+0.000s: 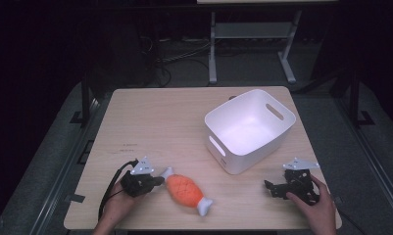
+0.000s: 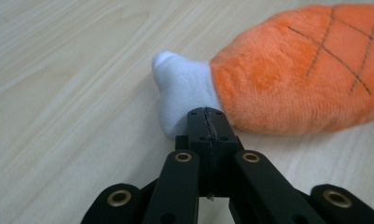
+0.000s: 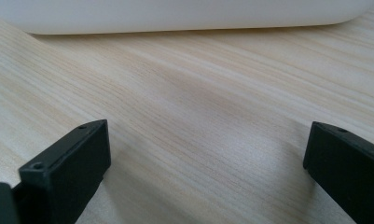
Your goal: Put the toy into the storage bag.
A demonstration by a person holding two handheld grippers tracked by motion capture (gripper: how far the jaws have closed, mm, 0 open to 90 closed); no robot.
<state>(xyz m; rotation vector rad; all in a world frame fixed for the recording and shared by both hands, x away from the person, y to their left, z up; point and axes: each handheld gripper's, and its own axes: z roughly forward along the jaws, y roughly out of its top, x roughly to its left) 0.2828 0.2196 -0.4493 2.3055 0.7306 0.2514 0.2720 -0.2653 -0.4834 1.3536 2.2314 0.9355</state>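
The toy fish (image 1: 186, 190) lies on the counter (image 1: 159, 122), not in the white bin (image 1: 277, 132) yet. The left gripper (image 2: 207, 116) is shut, empty, touching its white tail. The right gripper (image 1: 268, 186) rests open. Grabbing and moving are left.

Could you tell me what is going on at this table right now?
A person holds a gripper in each hand at a wooden table. The left gripper, jaws closed together with nothing between them, sits right at the white end of an orange plush toy lying on the table. The right gripper rests open near the front right corner, holding nothing. A white bin stands behind, apparently empty.
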